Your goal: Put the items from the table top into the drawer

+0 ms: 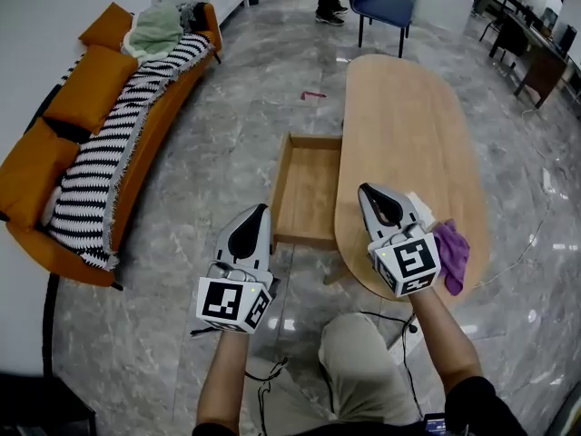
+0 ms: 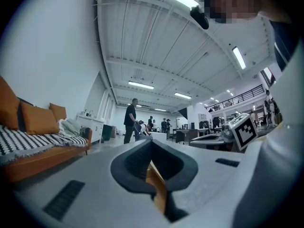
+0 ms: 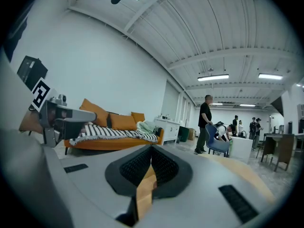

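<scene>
Left tongs [image 1: 260,210] clenched on nothing near open drawer [image 1: 307,189], right tongs [image 1: 366,191] clenched empty over desk [image 1: 408,116], purple cloth [image 1: 453,251] at desk edge

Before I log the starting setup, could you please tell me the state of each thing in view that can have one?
drawer: open, looks empty.
purple cloth: crumpled, at the near edge of the table.
left gripper: shut, nothing held.
right gripper: shut, nothing held.
</scene>
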### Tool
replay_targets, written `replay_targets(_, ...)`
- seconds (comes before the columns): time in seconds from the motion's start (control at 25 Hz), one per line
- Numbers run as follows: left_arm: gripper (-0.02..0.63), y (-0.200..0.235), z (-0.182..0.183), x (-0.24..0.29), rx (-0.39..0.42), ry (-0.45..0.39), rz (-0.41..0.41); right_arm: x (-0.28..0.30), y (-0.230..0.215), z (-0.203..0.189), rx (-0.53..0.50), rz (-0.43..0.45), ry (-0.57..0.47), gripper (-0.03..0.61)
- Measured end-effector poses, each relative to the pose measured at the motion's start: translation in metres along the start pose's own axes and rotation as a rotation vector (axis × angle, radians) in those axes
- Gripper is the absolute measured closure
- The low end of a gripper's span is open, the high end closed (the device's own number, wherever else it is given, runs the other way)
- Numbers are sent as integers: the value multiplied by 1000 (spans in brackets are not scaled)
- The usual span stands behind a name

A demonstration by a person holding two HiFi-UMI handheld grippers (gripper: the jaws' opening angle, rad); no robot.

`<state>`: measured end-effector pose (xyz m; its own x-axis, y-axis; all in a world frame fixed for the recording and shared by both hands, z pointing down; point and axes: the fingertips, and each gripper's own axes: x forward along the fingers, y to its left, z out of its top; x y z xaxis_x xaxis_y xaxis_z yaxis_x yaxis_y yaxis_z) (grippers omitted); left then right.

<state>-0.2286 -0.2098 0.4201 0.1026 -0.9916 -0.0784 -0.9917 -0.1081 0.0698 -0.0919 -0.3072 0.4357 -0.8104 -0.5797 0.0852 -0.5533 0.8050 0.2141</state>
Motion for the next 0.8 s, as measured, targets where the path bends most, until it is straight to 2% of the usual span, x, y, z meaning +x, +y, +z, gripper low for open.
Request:
replay_targets(0.28, 609, 2, -36, -21, 14, -2, -1, -4, 13, -32, 4, -31, -6, 558)
replay_targets(0.8, 609, -18, -60, -31, 18, -33, -37, -24, 14, -54, -12, -54, -3, 558)
